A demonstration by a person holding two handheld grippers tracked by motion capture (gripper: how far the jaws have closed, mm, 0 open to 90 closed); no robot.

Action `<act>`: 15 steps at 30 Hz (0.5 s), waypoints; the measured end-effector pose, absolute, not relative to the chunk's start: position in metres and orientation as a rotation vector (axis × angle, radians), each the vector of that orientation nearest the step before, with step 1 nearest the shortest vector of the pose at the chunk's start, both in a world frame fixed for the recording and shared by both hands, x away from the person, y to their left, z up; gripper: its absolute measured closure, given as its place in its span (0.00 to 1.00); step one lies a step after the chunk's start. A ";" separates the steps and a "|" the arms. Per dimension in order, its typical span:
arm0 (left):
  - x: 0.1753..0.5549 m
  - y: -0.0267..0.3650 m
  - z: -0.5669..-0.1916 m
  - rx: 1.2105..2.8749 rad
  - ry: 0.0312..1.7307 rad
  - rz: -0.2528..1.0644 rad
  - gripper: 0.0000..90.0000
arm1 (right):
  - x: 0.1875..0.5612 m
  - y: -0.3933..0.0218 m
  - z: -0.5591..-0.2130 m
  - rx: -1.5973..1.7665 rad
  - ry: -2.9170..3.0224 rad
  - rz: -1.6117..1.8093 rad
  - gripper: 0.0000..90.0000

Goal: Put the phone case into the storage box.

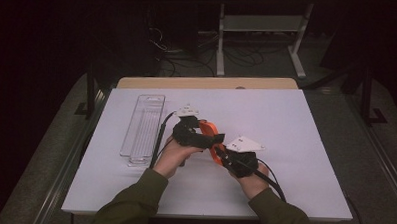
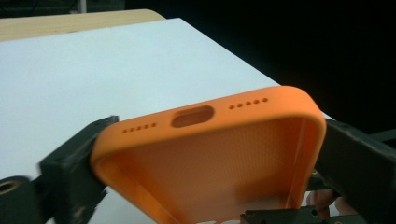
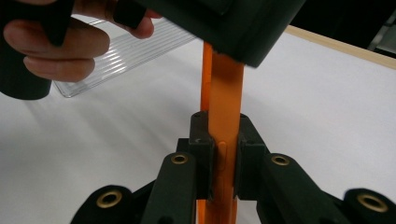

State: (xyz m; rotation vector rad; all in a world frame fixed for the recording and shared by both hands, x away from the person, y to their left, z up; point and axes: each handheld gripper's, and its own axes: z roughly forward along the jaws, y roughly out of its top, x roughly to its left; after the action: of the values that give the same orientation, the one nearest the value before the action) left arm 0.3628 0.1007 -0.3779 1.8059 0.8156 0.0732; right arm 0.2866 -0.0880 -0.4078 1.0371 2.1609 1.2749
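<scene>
We hold an orange phone case (image 1: 211, 135) clamped in both the left gripper (image 2: 205, 154) and the right gripper (image 3: 223, 154) above the white table (image 1: 295, 145), with a dark room beyond.

I am working over a rectangular table (image 1: 286, 125) whose top is a flat white sheet; along its far edge a strip of pale wood (image 1: 207, 83) shows beyond the white. Directly on the white surface, on my left side, lies a long, narrow, clear plastic tray (image 1: 141, 132) with a ribbed bottom, its length running from the near side towards the far edge. In the right gripper view the same tray (image 3: 126, 51) lies flat against the sheet. The tray looks empty, though the dim high view is too coarse for me to be sure. Around the table I see grey floor (image 1: 380, 163).
</scene>
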 end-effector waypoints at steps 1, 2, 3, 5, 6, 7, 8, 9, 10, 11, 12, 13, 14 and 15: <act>0.363 0.101 -0.378 1.802 0.822 0.068 0.07 | 0.287 -0.088 -0.408 1.036 2.161 1.274 0.88; 0.363 0.101 -0.377 1.801 0.823 0.066 0.08 | 0.286 -0.088 -0.408 1.036 2.161 1.274 0.87; 0.363 0.102 -0.377 1.800 0.826 0.064 0.08 | 0.286 -0.088 -0.408 1.030 2.160 1.274 0.87; 0.363 0.102 -0.377 1.797 0.826 0.075 0.10 | 0.286 -0.087 -0.408 1.022 2.158 1.268 0.87; 0.363 0.103 -0.377 1.788 0.825 0.073 0.12 | 0.286 -0.087 -0.408 1.024 2.158 1.269 0.87; 0.363 0.103 -0.377 1.787 0.828 0.071 0.12 | 0.286 -0.087 -0.408 1.024 2.158 1.268 0.87; 0.363 0.103 -0.377 1.788 0.828 0.073 0.13 | 0.286 -0.087 -0.408 1.023 2.158 1.266 0.87; 0.362 0.103 -0.377 1.790 0.827 0.077 0.13 | 0.286 -0.087 -0.408 1.021 2.158 1.265 0.87; 0.362 0.102 -0.377 1.790 0.826 0.079 0.13 | 0.286 -0.087 -0.408 1.019 2.159 1.263 0.87; 0.362 0.103 -0.377 1.795 0.818 0.083 0.13 | 0.286 -0.087 -0.408 1.018 2.159 1.259 0.87; 0.362 0.103 -0.377 1.801 0.815 0.087 0.13 | 0.286 -0.087 -0.408 1.013 2.160 1.257 0.87; 0.361 0.103 -0.377 1.803 0.816 0.088 0.13 | 0.286 -0.087 -0.409 1.009 2.158 1.256 0.87; 0.361 0.102 -0.377 1.796 0.816 0.092 0.13 | 0.286 -0.087 -0.409 1.008 2.158 1.255 0.87; 0.361 0.102 -0.377 1.794 0.819 0.095 0.13 | 0.286 -0.087 -0.409 1.008 2.158 1.254 0.87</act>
State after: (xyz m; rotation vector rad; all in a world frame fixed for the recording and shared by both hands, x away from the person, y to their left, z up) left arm 0.3607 0.1022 -0.3768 1.7939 0.8188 0.0946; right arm 0.2857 -0.0872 -0.4086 1.0079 2.1579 1.2539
